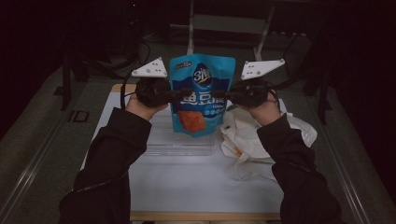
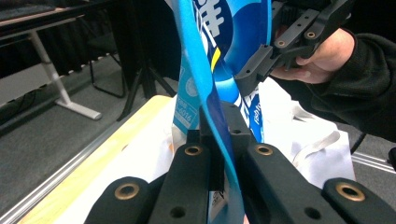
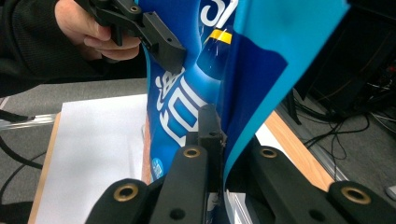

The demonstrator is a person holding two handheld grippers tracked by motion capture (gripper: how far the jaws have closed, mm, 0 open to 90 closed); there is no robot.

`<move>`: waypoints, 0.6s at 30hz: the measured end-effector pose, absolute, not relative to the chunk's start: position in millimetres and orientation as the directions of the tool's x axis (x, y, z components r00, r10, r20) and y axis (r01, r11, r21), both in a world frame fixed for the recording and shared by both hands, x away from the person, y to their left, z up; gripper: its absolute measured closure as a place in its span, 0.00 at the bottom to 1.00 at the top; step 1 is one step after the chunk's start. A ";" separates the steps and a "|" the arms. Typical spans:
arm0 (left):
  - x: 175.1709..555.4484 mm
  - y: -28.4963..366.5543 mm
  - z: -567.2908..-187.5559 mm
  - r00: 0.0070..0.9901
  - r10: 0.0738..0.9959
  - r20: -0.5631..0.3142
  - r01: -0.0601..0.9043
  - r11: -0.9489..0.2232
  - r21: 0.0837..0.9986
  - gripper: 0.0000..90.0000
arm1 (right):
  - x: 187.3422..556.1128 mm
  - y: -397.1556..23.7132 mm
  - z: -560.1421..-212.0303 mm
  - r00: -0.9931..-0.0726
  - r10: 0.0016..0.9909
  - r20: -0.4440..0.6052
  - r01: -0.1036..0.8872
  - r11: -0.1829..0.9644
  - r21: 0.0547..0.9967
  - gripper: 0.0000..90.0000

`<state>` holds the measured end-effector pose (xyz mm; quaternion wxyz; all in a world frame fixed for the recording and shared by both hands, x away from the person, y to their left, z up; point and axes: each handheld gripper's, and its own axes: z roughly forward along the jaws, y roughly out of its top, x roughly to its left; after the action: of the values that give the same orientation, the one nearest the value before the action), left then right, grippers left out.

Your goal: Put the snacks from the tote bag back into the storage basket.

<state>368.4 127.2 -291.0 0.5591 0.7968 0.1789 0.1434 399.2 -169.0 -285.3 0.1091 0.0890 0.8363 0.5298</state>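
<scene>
A bright blue snack pouch point(image 1: 201, 95) carries white lettering, a darker blue band, a small yellow stripe near the top and an orange-red food picture near the bottom. The left gripper point(image 1: 180, 94) and right gripper point(image 1: 223, 95) are black with brass-coloured rivets and pale grey 3-cornered plates, and the person's sleeves point(image 1: 114, 158) are black. The table sheet point(image 1: 187, 179) is white with a light wooden edge, a clear plastic tray point(image 1: 161, 140) has no tint, and a crumpled cloth bag point(image 1: 245, 137) is white with a small orange mark.

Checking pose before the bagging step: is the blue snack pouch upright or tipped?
Upright. The blue snack pouch hangs vertically, top edge up, pinched at its side edges by the left hand-held gripper and right hand-held gripper, above the table.
</scene>
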 end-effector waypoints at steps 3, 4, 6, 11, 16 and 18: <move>367.7 138.7 -296.0 0.890 0.455 0.027 0.134 -0.318 0.939 1.00 | 401.6 -156.5 -289.6 -0.963 0.253 -0.088 0.029 0.427 0.904 0.98; 367.9 142.2 -297.9 0.888 0.459 0.027 0.139 -0.324 0.936 1.00 | 402.6 -152.0 -291.6 -0.965 0.247 -0.083 0.032 0.430 0.902 0.98; 367.9 149.2 -302.2 0.883 0.469 0.024 0.146 -0.324 0.935 1.00 | 404.6 -143.3 -296.2 -0.967 0.242 -0.079 0.036 0.437 0.899 0.98; 368.8 167.0 -315.0 0.872 0.490 0.010 0.169 -0.320 0.932 1.00 | 409.7 -123.6 -308.5 -0.971 0.230 -0.065 0.044 0.440 0.897 0.98; 374.1 175.6 -329.3 0.863 0.505 0.006 0.183 -0.325 0.928 1.00 | 413.7 -109.9 -323.5 -0.970 0.236 -0.061 0.052 0.446 0.893 0.98; 377.7 176.6 -334.9 0.862 0.506 0.003 0.186 -0.323 0.928 1.00 | 416.3 -107.6 -329.3 -0.968 0.245 -0.057 0.060 0.448 0.892 0.98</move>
<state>377.7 176.6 -334.9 0.5401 0.7997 0.2164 0.1483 416.3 -107.6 -329.3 0.0890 0.0900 0.8461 0.5177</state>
